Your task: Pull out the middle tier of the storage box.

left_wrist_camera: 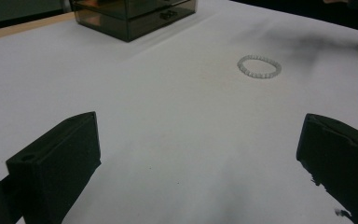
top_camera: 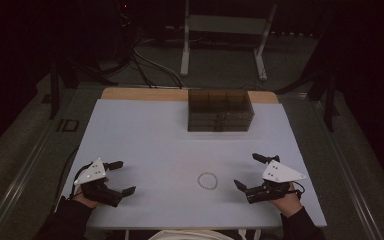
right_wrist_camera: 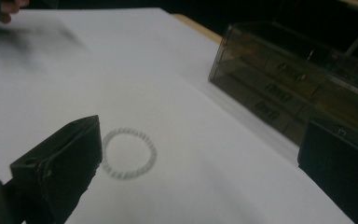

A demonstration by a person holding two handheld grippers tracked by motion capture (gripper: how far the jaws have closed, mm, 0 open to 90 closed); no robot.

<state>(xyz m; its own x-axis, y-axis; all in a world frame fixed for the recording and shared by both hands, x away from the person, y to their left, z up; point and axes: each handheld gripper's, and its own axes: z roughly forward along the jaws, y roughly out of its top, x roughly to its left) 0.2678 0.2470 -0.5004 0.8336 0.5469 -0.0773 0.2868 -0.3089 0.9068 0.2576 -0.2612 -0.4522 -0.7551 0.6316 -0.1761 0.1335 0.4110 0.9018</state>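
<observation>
The left gripper (top_camera: 121, 176) sits at the lower left of the high view with its fingers (left_wrist_camera: 56, 163) spread wide and nothing between them. At the lower right of that view the right gripper (top_camera: 253, 171) is the same, its fingers (right_wrist_camera: 60, 163) far apart and empty. Each gripper is held in a hand that enters from the bottom edge, in a dark sleeve.

Between the two grippers, low in the middle of the high view and nearer the right one, a bead bracelet (top_camera: 207, 180) lies flat on the bare tabletop (top_camera: 145, 135), touching neither gripper. It shows in the upper right of the left gripper view (left_wrist_camera: 259, 66) and just beside the left-hand finger in the right gripper view (right_wrist_camera: 128, 153), blurred there.

The tabletop is a pale, plain sheet with a strip of wood along its far edge. At the upper middle of it stands a smoky see-through drawer box (top_camera: 220, 110) with its drawers pushed in, well apart from the bracelet.

The room around is dim: grey floor, a tangle of cables (top_camera: 145, 62) at the upper left, and a pale metal stand (top_camera: 225, 30) beyond the tabletop.
</observation>
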